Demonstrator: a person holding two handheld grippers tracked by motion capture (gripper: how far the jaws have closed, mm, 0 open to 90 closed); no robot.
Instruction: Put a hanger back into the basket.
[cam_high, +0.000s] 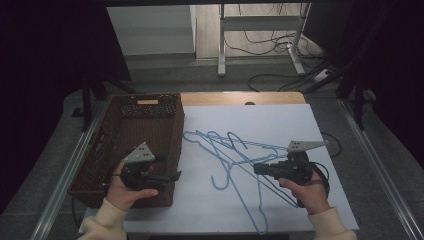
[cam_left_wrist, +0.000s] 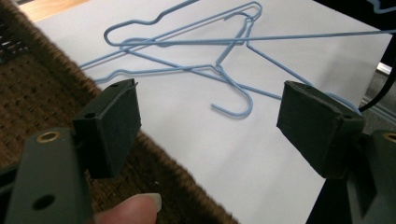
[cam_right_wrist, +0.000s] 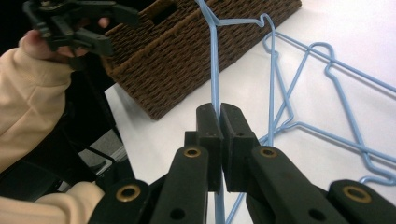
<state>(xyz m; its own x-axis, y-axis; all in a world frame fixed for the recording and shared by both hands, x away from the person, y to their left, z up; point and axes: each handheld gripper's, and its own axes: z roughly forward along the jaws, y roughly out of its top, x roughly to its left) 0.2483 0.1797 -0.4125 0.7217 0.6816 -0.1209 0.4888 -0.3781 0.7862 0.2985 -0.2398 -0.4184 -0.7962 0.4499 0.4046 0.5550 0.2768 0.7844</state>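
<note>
Right claw (cam_right_wrist: 219, 140) is clamped on a thin blue hanger (cam_right_wrist: 214, 65) wire — light, springy, tangled with others on the desk (cam_high: 300, 125); grip a straight run. Left claw (cam_left_wrist: 210, 121) gapes, empty.

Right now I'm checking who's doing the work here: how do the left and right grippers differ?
The left gripper is open with nothing between its fingers; the right gripper is shut on a blue wire hanger. The left hovers over the brown wicker basket; the right is over the white table. Both are black and hand-held.
</note>
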